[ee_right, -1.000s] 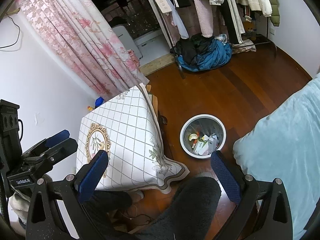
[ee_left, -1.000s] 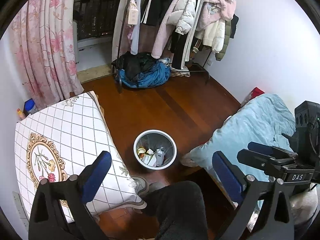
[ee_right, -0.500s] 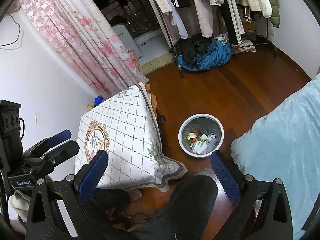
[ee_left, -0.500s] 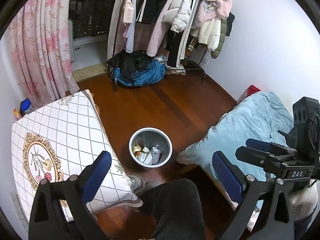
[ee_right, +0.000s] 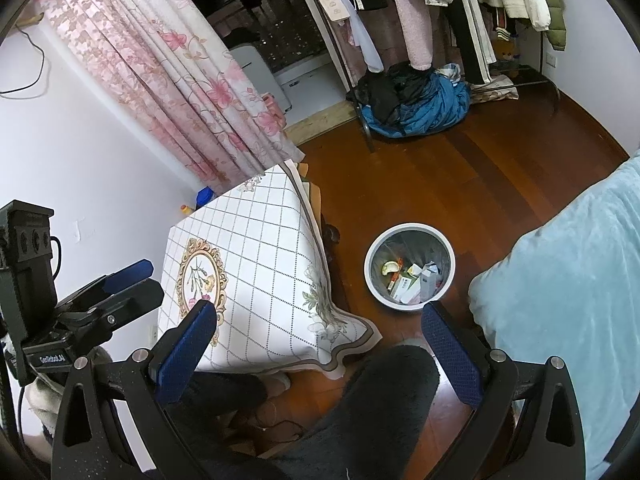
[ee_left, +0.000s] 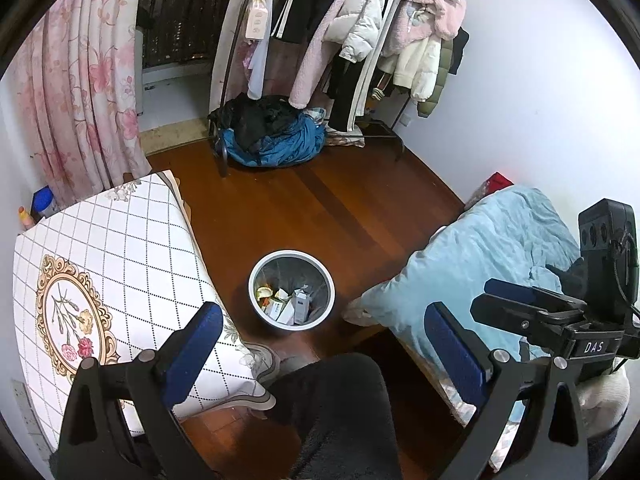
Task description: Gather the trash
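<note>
A round white bin (ee_left: 256, 280) with a grey liner stands on the wooden floor between the table and the bed. Inside it lie small cartons (ee_left: 298, 306) and a scrap of peel. The right wrist view shows the same bin (ee_right: 370, 256) and its cartons (ee_right: 412, 284). My left gripper (ee_left: 323, 312) is open and holds nothing, well above the bin. The right gripper (ee_right: 319, 312) is open and empty too. Each gripper appears at the edge of the other's view: the right gripper (ee_left: 486, 298) over the bed, the left gripper (ee_right: 151, 278) by the wall.
A table with a white checked cloth (ee_left: 120, 240) stands left of the bin, a bed with a light blue blanket (ee_left: 480, 248) right of it. A person's dark fuzzy trouser leg (ee_left: 340, 400) fills the bottom. Behind stand a clothes rack (ee_left: 352, 40), a blue-black clothes pile (ee_left: 272, 140) and a pink curtain (ee_left: 80, 80).
In the left wrist view the bin has drifted slightly left and up as the gripper shifted. The right wrist view is almost unchanged. Both grippers stayed open and empty.
</note>
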The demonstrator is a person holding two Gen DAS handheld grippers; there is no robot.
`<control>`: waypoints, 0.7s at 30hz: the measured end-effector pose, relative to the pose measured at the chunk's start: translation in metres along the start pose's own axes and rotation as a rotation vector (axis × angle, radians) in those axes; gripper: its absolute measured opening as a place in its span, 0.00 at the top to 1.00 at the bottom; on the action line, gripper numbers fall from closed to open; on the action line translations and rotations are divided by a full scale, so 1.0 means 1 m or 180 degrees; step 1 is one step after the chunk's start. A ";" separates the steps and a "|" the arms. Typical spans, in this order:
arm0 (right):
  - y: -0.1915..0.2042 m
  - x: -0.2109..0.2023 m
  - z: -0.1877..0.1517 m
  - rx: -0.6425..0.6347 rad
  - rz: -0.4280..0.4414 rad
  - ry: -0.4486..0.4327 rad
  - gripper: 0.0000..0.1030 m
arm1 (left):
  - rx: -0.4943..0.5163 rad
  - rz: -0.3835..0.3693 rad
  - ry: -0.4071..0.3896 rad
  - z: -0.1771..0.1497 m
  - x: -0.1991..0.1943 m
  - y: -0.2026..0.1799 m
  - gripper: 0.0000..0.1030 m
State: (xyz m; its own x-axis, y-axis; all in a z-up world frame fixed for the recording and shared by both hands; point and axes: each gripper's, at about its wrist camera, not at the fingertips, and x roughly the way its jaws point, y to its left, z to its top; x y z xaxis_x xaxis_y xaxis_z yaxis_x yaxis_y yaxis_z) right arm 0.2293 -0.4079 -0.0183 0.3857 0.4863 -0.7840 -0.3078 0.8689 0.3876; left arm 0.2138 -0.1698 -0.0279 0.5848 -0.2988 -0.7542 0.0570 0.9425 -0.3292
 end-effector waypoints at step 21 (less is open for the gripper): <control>0.004 -0.001 0.000 -0.0038 0.0016 0.0019 0.00 | 0.0009 -0.0026 0.0010 0.003 0.000 -0.001 0.00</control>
State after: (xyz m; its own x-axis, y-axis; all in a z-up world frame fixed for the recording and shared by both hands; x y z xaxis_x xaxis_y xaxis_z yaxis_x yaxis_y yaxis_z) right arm 0.2278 -0.4053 -0.0160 0.3789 0.4901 -0.7850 -0.3200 0.8653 0.3857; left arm 0.2160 -0.1708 -0.0261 0.5818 -0.3070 -0.7532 0.0640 0.9404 -0.3339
